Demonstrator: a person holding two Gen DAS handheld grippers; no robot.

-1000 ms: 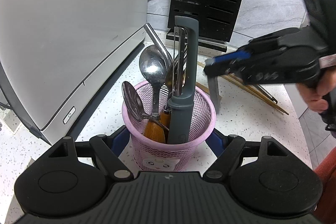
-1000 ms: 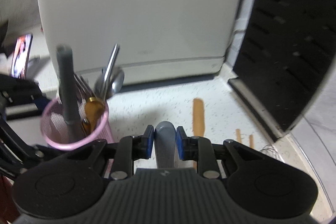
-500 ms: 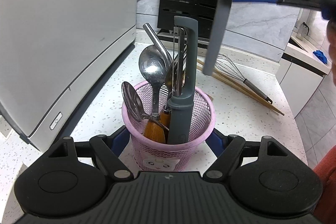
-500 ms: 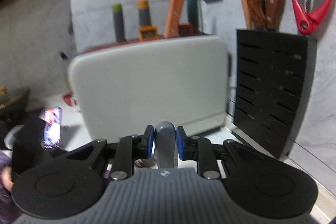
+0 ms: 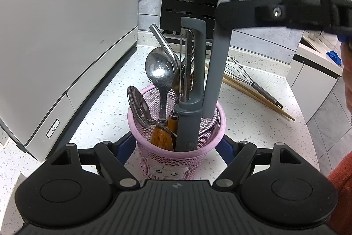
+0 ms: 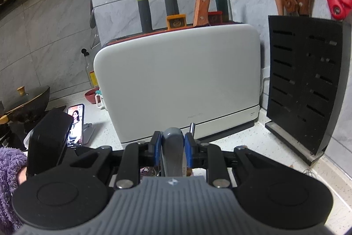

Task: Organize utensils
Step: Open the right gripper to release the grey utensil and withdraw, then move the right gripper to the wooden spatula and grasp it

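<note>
your right hand-held gripper (image 6: 172, 148) has carried the grey-handled utensil (image 5: 216, 67) from the surface to over the pink mesh holder (image 5: 176, 147) (left hand-held gripper (image 5: 177, 147) clamps it): lower next.

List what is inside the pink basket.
The pink basket holds two spoons, a metal straw, a grey peeler and wooden handles. Its bottom is hidden.
</note>
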